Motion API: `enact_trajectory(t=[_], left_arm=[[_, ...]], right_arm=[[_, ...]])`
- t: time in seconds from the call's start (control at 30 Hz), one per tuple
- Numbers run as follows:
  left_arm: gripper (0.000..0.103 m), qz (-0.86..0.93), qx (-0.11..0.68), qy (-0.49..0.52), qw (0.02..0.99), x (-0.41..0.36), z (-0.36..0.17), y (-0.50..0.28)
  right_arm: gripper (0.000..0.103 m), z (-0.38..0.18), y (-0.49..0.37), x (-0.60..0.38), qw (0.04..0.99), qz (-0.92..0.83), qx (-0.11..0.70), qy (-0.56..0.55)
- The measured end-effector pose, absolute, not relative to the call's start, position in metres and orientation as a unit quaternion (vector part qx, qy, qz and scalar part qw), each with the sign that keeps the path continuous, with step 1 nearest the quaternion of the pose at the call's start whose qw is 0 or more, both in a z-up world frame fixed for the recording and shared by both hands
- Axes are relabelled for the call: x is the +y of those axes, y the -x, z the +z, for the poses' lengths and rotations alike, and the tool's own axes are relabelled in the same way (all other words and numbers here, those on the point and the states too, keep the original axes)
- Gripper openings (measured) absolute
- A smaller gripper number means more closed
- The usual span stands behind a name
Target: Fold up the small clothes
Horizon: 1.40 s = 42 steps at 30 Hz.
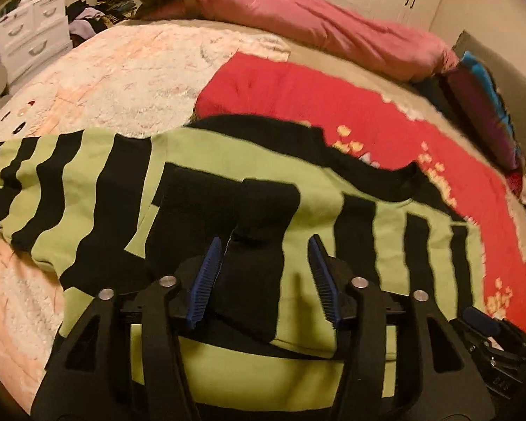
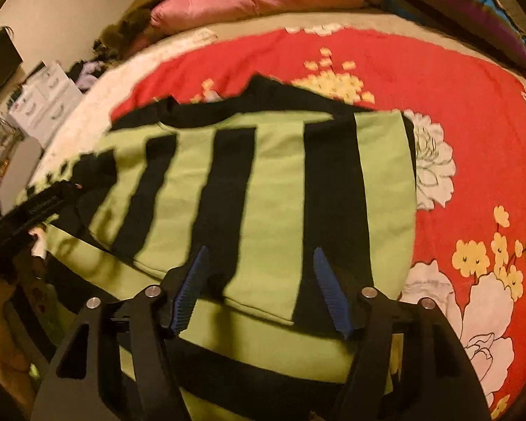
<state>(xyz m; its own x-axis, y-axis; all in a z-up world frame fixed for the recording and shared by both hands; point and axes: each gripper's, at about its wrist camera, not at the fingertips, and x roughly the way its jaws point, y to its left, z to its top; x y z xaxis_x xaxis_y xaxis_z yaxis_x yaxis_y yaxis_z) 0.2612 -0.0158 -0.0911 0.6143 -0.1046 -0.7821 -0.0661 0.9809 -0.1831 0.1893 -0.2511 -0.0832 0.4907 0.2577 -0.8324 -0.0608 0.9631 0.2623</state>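
A: What's lying under the two tools?

B: A striped top (image 1: 207, 161), green and black, is spreading across the bed (image 1: 98, 80). In the left view it's filling everything from nine o'clock through the centre to three o'clock, with one sleeve (image 1: 35, 182) trailing off toward nine. Its far edge is overlapping the red blanket (image 1: 385, 129) at one o'clock.

A: And the left gripper (image 1: 266, 273)?

B: Its jaws are standing wide, gripping nothing. A raised black fold of the top is sitting between the blue pads (image 1: 207, 280), but I can't tell whether either pad is touching it.

A: The right gripper (image 2: 261, 287)?

B: Also gaping wide and holding nothing. It's hovering over the near hem, with the body of the top running away toward twelve o'clock and the blanket showing at three.

A: So which step is going on?

B: I'm judging that folding is just getting under way. The body is looking fairly flat, the near edge seems doubled over, yet the sleeve at nine is still lying out.

A: What is the next move asking for?

B: Probably each tool is needing to pinch cloth, at an edge or the sleeve, and carry it inward. The fabric is looking thick and soft, so the pads should be closing on a single layer, otherwise the fold may be bunching.
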Motion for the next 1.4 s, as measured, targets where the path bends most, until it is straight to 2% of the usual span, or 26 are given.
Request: enact_trajectory(t=[0.17, 0.2, 0.27, 0.3, 0.33, 0.4, 0.43, 0.53, 0.83, 1.27, 1.33, 1.4], left_arm=[[0.058, 0.005, 0.422, 0.1, 0.901, -0.012, -0.076, -0.253], [0.066, 0.012, 0.419, 0.107, 0.902, -0.008, -0.072, -0.25], [0.077, 0.023, 0.411, 0.124, 0.903, 0.001, -0.063, -0.245], [0.079, 0.022, 0.407, 0.137, 0.903, 0.006, -0.058, -0.241], [0.081, 0.017, 0.4, 0.15, 0.904, 0.014, -0.051, -0.237], [0.093, 0.028, 0.387, 0.153, 0.909, 0.028, -0.037, -0.229], [0.094, 0.035, 0.38, 0.153, 0.912, 0.036, -0.032, -0.225], [0.094, 0.066, 0.379, 0.165, 0.908, 0.066, -0.023, -0.215], [0.094, 0.111, 0.378, 0.191, 0.899, 0.154, -0.017, -0.197], [0.093, 0.178, 0.37, 0.273, 0.87, 0.268, -0.05, -0.191], [0.09, 0.194, 0.366, 0.301, 0.859, 0.286, -0.059, -0.188], [0.079, 0.206, 0.355, 0.333, 0.849, 0.303, -0.068, -0.183]], right_arm=[[0.078, -0.062, -0.185, -0.249, 0.864, 0.1, 0.481, -0.112], [0.078, -0.057, -0.184, -0.248, 0.866, 0.102, 0.477, -0.112], [0.082, -0.046, -0.181, -0.244, 0.87, 0.108, 0.469, -0.108], [0.087, -0.041, -0.18, -0.241, 0.872, 0.109, 0.466, -0.105], [0.088, -0.036, -0.179, -0.238, 0.875, 0.112, 0.46, -0.102], [0.09, -0.024, -0.178, -0.23, 0.881, 0.119, 0.448, -0.099], [0.093, -0.02, -0.177, -0.225, 0.883, 0.122, 0.443, -0.097], [0.096, -0.004, -0.172, -0.207, 0.89, 0.142, 0.423, -0.099], [0.096, 0.021, -0.158, -0.148, 0.89, 0.2, 0.404, -0.071], [0.096, 0.009, -0.162, -0.067, 0.87, 0.255, 0.42, -0.034], [0.096, 0.005, -0.163, -0.053, 0.866, 0.266, 0.423, -0.034], [0.096, 0.003, -0.163, -0.043, 0.863, 0.272, 0.424, -0.032]])
